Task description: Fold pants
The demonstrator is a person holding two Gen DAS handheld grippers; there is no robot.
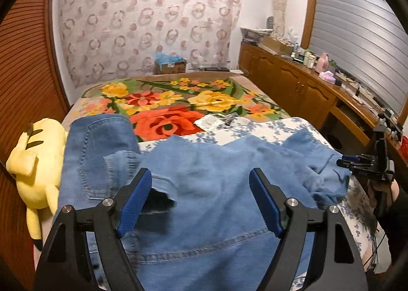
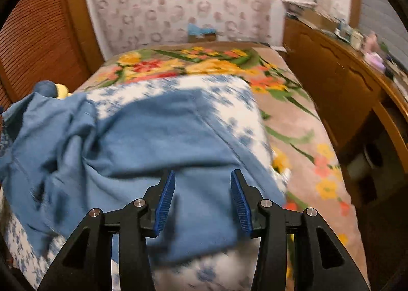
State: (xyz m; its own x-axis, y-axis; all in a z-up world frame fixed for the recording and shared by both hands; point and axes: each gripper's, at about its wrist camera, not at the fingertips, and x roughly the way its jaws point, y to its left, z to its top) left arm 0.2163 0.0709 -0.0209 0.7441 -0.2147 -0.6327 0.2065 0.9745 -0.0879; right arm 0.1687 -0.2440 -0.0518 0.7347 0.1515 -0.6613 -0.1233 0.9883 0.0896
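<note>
Blue rubber pads of the left gripper sit closest to the lens, and its two fingers are spread wide with nothing between them. Under them lie the jeans, a crumpled heap of blue denim on a white sheet with small blue flowers. One part of the jeans with a curved seam stands up at the left, just beside a yellow plush toy that lies at the bed's left edge. A dark opening in the denim shows near the left finger.

At the far right of the left view the right gripper is seen from the side, touching the right edge of the jeans; from here it is not clear how its fingers stand. The right wrist view shows it better: the right gripper has its fingers apart at a middle width, over a flatter part of the jeans, and they hold nothing. This view is blurred.

Behind the sheet a blanket with big red and yellow flowers covers the bed. A wooden cabinet with many small things on top runs along the right side, and a curtain with ring patterns hangs on the far wall
</note>
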